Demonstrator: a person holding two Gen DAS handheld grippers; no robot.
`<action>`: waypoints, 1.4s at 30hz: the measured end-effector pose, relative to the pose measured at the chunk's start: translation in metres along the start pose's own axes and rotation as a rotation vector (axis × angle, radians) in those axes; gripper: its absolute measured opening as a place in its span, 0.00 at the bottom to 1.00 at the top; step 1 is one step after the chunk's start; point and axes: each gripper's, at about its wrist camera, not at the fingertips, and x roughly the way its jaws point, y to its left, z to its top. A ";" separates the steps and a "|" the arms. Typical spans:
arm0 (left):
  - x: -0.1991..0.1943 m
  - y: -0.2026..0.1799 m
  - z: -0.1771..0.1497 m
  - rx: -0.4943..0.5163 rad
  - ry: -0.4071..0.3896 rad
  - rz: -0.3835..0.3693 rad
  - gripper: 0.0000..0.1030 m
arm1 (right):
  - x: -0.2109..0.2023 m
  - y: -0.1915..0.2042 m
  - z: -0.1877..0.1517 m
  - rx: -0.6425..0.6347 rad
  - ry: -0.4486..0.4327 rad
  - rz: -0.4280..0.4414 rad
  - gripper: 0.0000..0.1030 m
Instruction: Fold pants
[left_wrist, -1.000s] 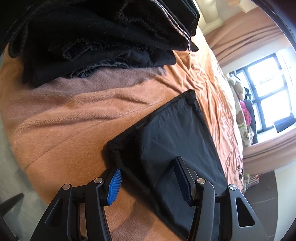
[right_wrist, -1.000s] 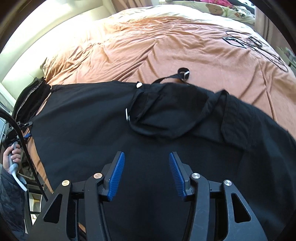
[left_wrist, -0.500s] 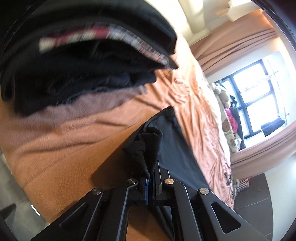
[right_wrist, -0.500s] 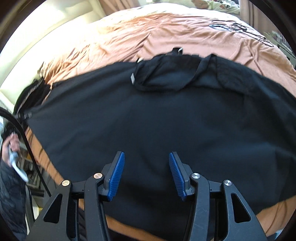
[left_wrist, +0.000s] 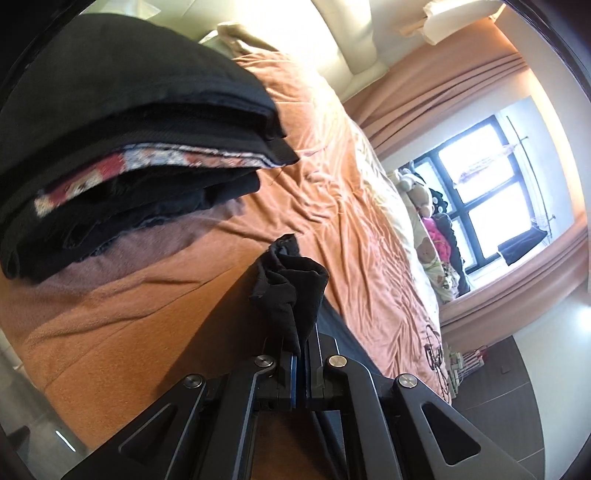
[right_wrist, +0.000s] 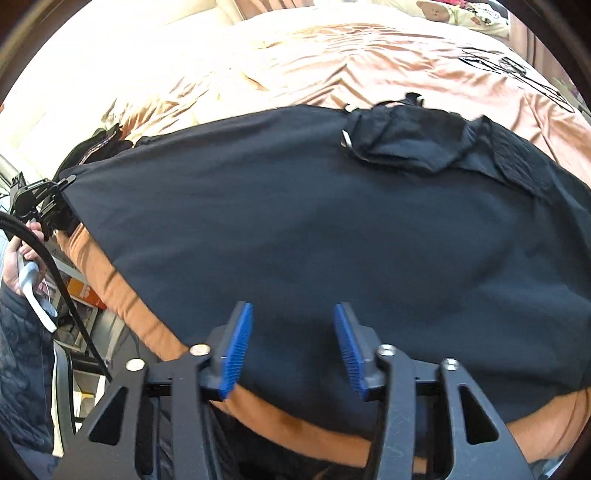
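Observation:
Black pants (right_wrist: 314, 229) lie spread across the orange bed cover (right_wrist: 332, 62), waistband and pocket flap at the far right. My left gripper (left_wrist: 300, 354) is shut on a bunched corner of the pants (left_wrist: 291, 284) and holds it above the bed. The right wrist view shows that left gripper (right_wrist: 55, 199) at the pants' far left end, held by a hand (right_wrist: 22, 254). My right gripper (right_wrist: 291, 314) hovers over the pants' near edge. Its jaws are closing; the fabric lies under the blue pads (right_wrist: 236, 347), which do not press on it.
A stack of folded dark clothes (left_wrist: 129, 147) with a red patterned layer sits on the bed at the upper left. Soft toys (left_wrist: 432, 240) lie by the window (left_wrist: 491, 192). A black cable (right_wrist: 62, 295) hangs at the left, with shelves beyond the bed edge.
The left gripper closed on the pants' corner and lifted it off the bed. The right gripper slid back toward the pants' near edge and its jaws narrowed slightly.

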 end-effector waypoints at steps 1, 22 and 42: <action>0.000 -0.001 0.000 0.002 -0.001 -0.002 0.02 | 0.006 0.003 0.001 0.003 -0.001 -0.002 0.36; -0.002 -0.013 0.006 0.014 -0.010 -0.018 0.02 | 0.056 0.000 0.040 0.082 0.097 0.011 0.14; -0.003 0.000 -0.001 -0.021 -0.005 -0.014 0.02 | 0.116 -0.035 0.134 0.160 0.033 -0.102 0.11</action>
